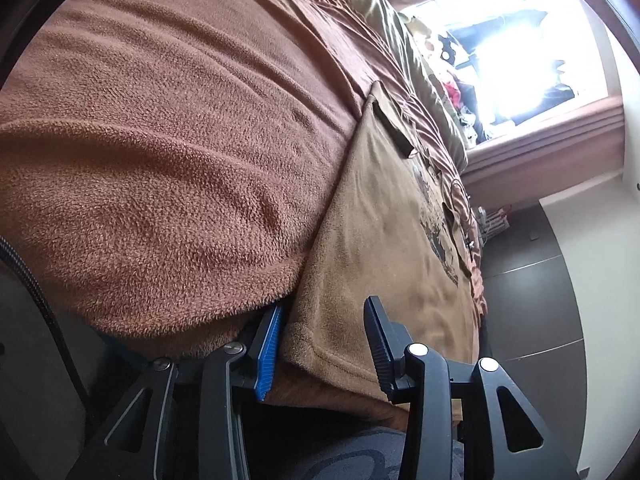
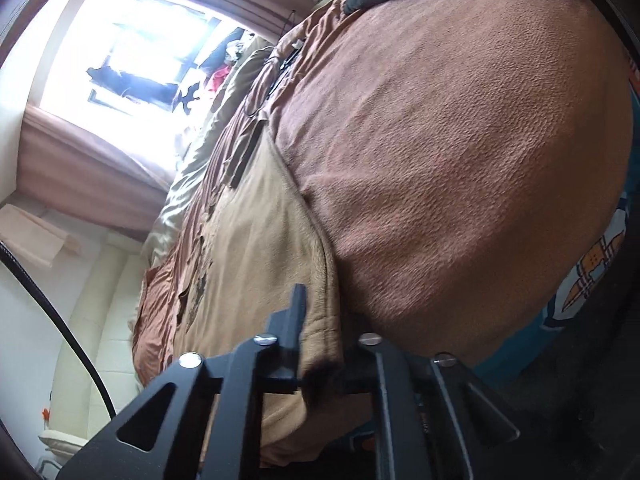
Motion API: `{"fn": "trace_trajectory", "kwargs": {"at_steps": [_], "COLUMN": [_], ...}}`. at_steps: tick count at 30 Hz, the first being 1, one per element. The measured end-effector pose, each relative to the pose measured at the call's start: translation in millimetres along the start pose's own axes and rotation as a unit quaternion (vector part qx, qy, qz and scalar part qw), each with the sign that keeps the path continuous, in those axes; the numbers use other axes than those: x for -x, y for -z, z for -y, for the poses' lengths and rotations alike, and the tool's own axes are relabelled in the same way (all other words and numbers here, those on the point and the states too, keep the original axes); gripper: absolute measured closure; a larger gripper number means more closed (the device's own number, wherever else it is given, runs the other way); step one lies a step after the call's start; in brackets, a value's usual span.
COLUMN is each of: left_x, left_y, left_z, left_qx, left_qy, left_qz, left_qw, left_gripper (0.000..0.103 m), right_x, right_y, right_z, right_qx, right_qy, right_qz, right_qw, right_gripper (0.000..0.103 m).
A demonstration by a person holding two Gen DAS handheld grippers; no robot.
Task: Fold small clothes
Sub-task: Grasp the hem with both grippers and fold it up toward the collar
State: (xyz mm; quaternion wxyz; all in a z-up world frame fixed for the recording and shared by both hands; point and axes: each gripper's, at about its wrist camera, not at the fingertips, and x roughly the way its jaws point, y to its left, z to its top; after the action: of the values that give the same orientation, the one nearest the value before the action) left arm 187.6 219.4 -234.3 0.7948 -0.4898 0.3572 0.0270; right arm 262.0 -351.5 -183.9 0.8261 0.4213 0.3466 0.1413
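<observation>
A tan T-shirt (image 1: 380, 216) with a dark print lies flat on a brown fleece blanket (image 1: 168, 140) over a bed. My left gripper (image 1: 324, 344) is open, its jaws straddling the shirt's hem corner at the bed's near edge; one finger (image 1: 269, 354) has a blue pad. In the right wrist view the same shirt (image 2: 256, 248) runs away from me. My right gripper (image 2: 324, 340) stands at the shirt's other hem corner, with the hem between its jaws; the right finger is hidden behind the fabric.
The blanket (image 2: 460, 160) bulges beside the shirt. A shiny olive duvet (image 1: 404, 40) and a bright window (image 1: 520, 48) lie beyond. Dark floor tiles (image 1: 528, 300) are past the bed edge. A black cable (image 2: 68, 328) hangs at the left of the right wrist view.
</observation>
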Motion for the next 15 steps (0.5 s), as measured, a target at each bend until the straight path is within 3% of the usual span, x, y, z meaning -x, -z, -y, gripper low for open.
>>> {"fn": "trace_trajectory", "kwargs": {"at_steps": [6, 11, 15], "left_x": [2.0, -2.6, -3.5], "left_y": [7.5, 13.4, 10.6], "left_z": [-0.9, -2.2, -8.1], "left_qx": [0.007, 0.027, 0.049], "left_qy": [0.006, 0.033, 0.047], "left_qz": [-0.003, -0.021, -0.014], "left_qw": [1.0000, 0.9989, 0.9976], "left_gripper": [0.060, 0.060, 0.061], "right_x": [20.3, 17.2, 14.5], "right_y": [-1.1, -4.2, -7.2], "right_z": [-13.3, -24.7, -22.8], "right_qx": [0.020, 0.029, 0.028], "right_qy": [0.008, 0.011, 0.015], "right_qz": [0.016, 0.015, 0.008], "right_qw": [1.000, 0.999, 0.999], "right_gripper": [0.103, 0.103, 0.103]}}
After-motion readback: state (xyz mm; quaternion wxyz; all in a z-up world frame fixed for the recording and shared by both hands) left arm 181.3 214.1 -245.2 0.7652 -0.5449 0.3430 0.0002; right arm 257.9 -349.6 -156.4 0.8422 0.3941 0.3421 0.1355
